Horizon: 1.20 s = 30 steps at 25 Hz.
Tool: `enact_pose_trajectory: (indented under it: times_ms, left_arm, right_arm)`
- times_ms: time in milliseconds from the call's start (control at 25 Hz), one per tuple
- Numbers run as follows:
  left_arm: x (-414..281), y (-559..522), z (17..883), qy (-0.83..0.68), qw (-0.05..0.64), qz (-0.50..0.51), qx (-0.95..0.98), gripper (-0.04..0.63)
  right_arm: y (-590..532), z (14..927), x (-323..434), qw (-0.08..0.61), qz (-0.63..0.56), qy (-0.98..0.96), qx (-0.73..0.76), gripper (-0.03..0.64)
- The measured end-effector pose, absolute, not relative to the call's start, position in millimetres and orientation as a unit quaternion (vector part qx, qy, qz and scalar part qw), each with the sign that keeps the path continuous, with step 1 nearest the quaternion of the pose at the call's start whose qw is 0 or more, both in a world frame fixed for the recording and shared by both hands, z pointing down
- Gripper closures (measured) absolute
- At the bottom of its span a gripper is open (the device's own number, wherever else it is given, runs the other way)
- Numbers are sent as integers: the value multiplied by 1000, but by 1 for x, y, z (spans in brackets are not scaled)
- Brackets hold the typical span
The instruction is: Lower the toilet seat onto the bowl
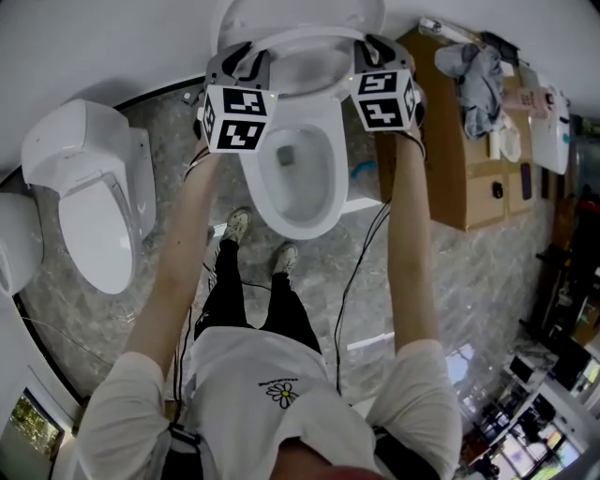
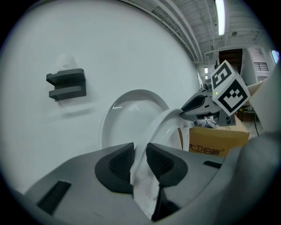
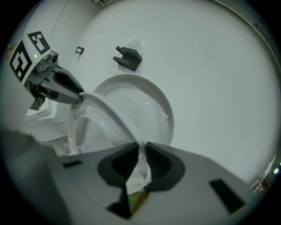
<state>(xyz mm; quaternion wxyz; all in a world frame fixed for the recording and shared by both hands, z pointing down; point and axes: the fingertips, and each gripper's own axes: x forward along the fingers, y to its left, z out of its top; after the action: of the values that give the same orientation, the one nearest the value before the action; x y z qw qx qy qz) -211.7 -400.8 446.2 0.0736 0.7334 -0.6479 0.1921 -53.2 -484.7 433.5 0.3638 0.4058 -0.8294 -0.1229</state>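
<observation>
The white toilet seat (image 1: 309,39) is a ring held partly raised above the bowl (image 1: 302,211). The lid (image 1: 300,13) stands upright behind it against the wall. My left gripper (image 1: 246,58) is shut on the seat's left side. My right gripper (image 1: 375,52) is shut on its right side. In the left gripper view the seat (image 2: 160,125) runs between the dark pads of the left gripper (image 2: 139,160), which press on it. In the right gripper view the seat's rim (image 3: 109,114) is pinched in the right gripper (image 3: 141,154) in the same way.
A second white toilet (image 1: 94,206) stands to the left. A cardboard box (image 1: 459,178) with clothes on top sits close on the right. The person's feet (image 1: 262,244) and trailing cables are in front of the bowl. A dark bracket (image 2: 66,83) hangs on the wall.
</observation>
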Motion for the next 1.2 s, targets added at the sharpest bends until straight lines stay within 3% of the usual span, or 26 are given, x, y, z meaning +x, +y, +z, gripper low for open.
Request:
enact_pose_trajectory:
  times_ms: [1200]
  left_arm:
    - [-139, -262, 467, -621, 18, 257, 740, 480]
  right_arm:
    - [-341, 455, 18, 364, -139, -859, 333, 525]
